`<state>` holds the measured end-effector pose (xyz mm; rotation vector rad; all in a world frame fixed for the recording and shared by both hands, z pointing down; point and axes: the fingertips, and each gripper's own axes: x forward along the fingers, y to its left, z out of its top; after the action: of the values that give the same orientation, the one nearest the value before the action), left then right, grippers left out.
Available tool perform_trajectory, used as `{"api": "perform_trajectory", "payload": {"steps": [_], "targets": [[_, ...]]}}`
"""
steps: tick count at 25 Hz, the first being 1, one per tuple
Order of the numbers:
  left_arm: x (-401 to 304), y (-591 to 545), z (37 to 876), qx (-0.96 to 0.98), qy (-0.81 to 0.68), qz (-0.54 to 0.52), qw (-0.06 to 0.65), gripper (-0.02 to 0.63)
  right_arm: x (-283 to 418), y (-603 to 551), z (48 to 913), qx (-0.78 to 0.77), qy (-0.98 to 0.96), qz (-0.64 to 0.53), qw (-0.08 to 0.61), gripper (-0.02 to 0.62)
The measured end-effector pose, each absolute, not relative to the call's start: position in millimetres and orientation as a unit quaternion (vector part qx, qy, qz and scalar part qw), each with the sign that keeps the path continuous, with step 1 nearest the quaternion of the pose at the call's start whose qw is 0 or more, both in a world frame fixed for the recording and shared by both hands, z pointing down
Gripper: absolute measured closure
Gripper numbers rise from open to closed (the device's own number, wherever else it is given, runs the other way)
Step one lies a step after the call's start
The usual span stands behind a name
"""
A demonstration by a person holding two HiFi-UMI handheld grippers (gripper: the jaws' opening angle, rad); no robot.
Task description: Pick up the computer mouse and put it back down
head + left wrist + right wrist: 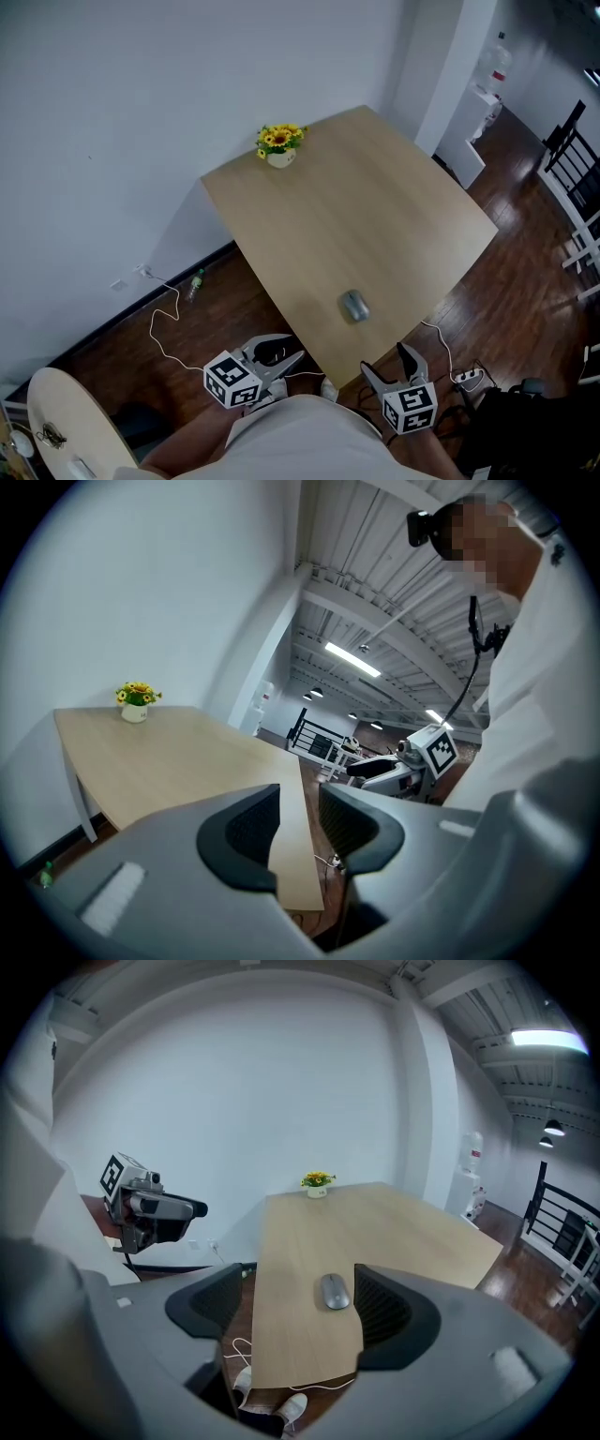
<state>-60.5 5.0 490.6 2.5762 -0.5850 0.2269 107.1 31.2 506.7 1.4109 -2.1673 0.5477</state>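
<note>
1. Grey mouse, head view: it lies flat on the pale wood bench, near the corner closest to the person and well short of either edge.
   - The left gripper and right gripper both hang off the bench, close to the body and over the floor.
   - Risk: a low reach could clip the bench edge on the way in.
   - A white cable trails over the floor by the feet and could snag a step.
   - The bench top is bare apart from a flower pot at the far corner, so there is wide room to lift and set down.

2. Left gripper view: the left gripper has its fingers a narrow gap apart, with nothing between them.
   - They point along the bench edge, and the mouse does not show here.
   - Probably idle; if it drifts it could knock the bench corner.

3. Right gripper view: the right gripper has its fingers spread wide and empty.
   - The mouse sits ahead on the bench, lined up toward the right-hand finger rather than centred.
   - Risk: closing from this line may shove the mouse sideways, or the pads may slide off its low, rounded shell.
   - Shoes show beyond the near edge, so a fumbled mouse would likely fall there.
</note>
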Motion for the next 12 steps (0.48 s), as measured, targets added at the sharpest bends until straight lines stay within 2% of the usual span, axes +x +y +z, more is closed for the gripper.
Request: {"api": "perform_trajectory", "payload": {"steps": [12], "targets": [[-71.1,10.2,489.6,0.942,-0.220,0.075,0.241,0.494,90.8,28.1,503.7,0.504,-0.803,0.192,0.255,0.216]]}}
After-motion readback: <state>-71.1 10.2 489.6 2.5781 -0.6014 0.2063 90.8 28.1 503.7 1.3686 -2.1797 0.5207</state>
